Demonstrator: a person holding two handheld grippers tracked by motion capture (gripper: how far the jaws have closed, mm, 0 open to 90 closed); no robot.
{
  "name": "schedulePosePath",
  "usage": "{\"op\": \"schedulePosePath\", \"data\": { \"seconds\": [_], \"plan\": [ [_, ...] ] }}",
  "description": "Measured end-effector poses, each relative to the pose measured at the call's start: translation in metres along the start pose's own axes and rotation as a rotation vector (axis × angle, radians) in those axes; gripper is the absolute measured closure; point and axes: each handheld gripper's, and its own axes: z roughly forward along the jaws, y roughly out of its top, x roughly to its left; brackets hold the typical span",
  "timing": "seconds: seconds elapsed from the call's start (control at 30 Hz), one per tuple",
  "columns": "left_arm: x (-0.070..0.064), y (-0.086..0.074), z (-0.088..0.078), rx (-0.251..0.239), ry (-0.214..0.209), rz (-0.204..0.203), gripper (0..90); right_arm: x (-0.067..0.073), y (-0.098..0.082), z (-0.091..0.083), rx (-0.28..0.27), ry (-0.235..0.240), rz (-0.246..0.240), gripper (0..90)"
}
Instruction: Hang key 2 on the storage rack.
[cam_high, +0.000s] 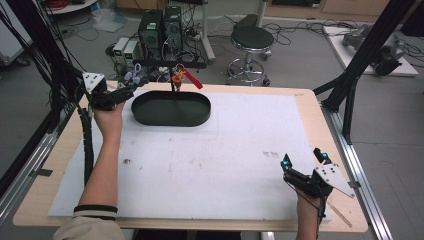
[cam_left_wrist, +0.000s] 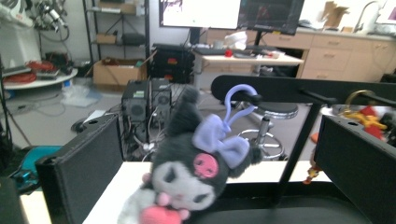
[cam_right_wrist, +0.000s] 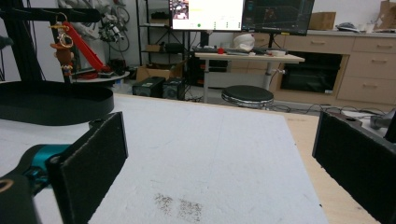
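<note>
Plush keychain (cam_high: 134, 76) hangs by its purple loop from the left end of the black rack bar (cam_high: 170, 63), at about eleven o'clock on the worktop (cam_high: 310, 107) in the high view, above the left rim of the black oval tray (cam_high: 171, 108); a red-and-orange charm (cam_high: 182, 76) hangs nearer the post. There the left claw (cam_high: 131, 85) sits right at the plush, while the right claw (cam_high: 302, 162) rests at five o'clock, well apart, jaws spread. In the left gripper view the plush (cam_left_wrist: 189, 175) lies between the two black jaws, which stand wide and clear of it, its loop (cam_left_wrist: 236, 101) hooked over a peg on the bar. In the right gripper view the jaws gape over bare white mat (cam_right_wrist: 210, 154), the tray at ten o'clock. I judge the hanging step done and the release made; next the left claw should back straight off without snagging the plush.
</note>
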Motion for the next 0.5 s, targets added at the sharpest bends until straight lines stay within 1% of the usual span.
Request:
{"op": "schedulePosePath", "data": {
  "seconds": [0.1, 0.23, 0.37, 0.4, 0.43, 0.5],
  "plan": [
    [0.0, 0.001, -0.013, -0.022, -0.014, -0.004, 1.7, 0.0, 0.001, 0.0, -0.009, 0.0, -0.004, 2.5],
    [0.001, 0.001, -0.029, -0.041, -0.022, -0.013, 1.7, -0.001, 0.003, -0.001, -0.024, 0.002, 0.007, 2.5],
    [0.003, 0.001, -0.042, -0.048, -0.023, -0.025, 1.7, 0.0, 0.004, -0.003, -0.039, 0.005, 0.03, 2.5],
    [0.004, 0.001, -0.046, -0.052, -0.026, -0.021, 1.6, 0.001, 0.005, -0.003, -0.044, 0.008, 0.023, 2.5],
    [0.005, 0.0, -0.051, -0.07, -0.034, -0.025, 1.7, 0.001, 0.006, -0.003, -0.046, 0.005, 0.019, 2.4],
    [0.005, -0.001, -0.058, -0.083, -0.036, -0.026, 1.7, 0.002, 0.006, -0.003, -0.043, 0.004, 0.02, 2.5]
  ]
}}
